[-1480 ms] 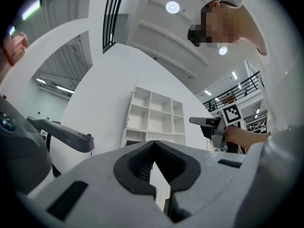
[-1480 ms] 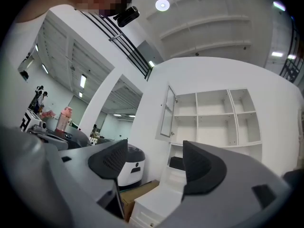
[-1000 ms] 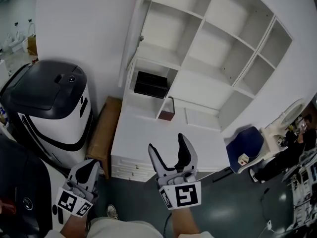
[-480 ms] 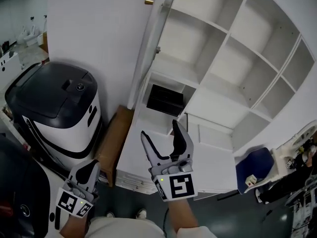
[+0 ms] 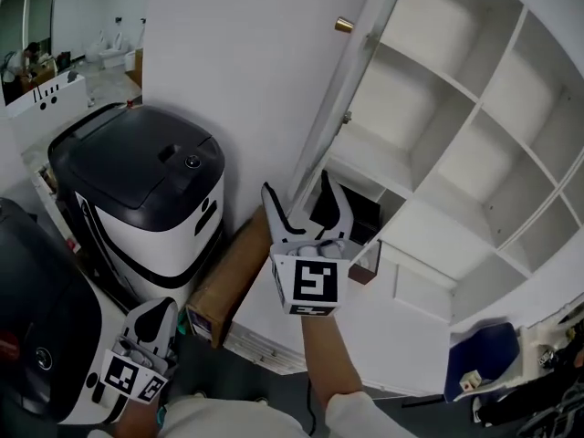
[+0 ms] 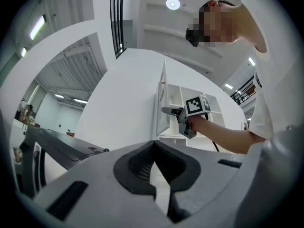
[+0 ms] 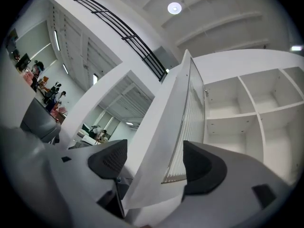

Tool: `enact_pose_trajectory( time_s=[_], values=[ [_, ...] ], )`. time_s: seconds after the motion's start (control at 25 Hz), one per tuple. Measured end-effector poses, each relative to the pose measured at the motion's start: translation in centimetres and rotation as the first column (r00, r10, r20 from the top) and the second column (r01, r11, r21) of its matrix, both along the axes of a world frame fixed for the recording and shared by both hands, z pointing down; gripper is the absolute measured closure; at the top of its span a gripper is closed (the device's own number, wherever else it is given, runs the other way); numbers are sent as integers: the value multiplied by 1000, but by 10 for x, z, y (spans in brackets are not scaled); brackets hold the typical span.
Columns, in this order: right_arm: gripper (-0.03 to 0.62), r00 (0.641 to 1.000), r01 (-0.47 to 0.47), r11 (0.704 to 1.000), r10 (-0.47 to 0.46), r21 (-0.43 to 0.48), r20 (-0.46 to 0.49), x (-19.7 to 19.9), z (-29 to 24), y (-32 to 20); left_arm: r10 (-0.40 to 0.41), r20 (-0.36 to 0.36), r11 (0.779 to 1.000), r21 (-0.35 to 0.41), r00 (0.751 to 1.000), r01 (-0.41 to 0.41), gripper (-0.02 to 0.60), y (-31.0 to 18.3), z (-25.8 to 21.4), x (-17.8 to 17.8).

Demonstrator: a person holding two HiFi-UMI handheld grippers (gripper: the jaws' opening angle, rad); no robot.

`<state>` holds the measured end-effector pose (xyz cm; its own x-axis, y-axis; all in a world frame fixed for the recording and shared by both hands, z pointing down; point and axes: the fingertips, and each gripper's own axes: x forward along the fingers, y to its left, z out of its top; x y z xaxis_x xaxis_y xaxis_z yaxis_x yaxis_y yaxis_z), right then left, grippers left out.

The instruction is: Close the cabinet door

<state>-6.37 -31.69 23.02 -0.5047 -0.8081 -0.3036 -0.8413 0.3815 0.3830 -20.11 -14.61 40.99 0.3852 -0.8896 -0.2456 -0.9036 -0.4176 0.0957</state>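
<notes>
- You bring the right gripper [image 5: 298, 190] up to the open cabinet door [image 5: 351, 71] at the left side of the white cabinet [image 5: 474, 245], jaws spread wide astride the door's free edge
- In the right gripper view the door [image 7: 159, 127] rises between the two dark pads [image 7: 204, 167], one pad to each face; whether either pad touches cannot be told
- Your left gripper [image 5: 155, 322] hangs low and well clear of the cabinet, and its own view shows the jaws drawn together on nothing [image 6: 153, 175]
- The step in hand looks like taking hold of the door, with the closing swing not yet begun; the next move calls for a pinch or a press on the outer face, then a sweep toward the cabinet's shelves about the hinge side
- The door's long axis runs upright; it stands out from the cabinet front, edge-on toward you, with a brass knob [image 5: 343, 25] high on its outer face
</notes>
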Motion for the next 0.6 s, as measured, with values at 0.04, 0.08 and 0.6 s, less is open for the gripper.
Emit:
enact_pose_trajectory(
  time_s=[0.04, 0.08, 0.6],
  values=[
    [260, 1000, -4, 1000, 4, 0, 8, 0, 0, -5, -18, -2, 1000, -5, 1000, 18, 578, 2, 2, -4],
    [260, 1000, -9, 1000, 9, 0, 14, 0, -1, -9, -34, -3, 999, -10, 999, 34, 578, 3, 3, -9],
    [354, 995, -100, 991, 97, 87, 36, -4, -13, -18, -83, 12, 996, -13, 996, 83, 578, 15, 1, -26]
  ],
)
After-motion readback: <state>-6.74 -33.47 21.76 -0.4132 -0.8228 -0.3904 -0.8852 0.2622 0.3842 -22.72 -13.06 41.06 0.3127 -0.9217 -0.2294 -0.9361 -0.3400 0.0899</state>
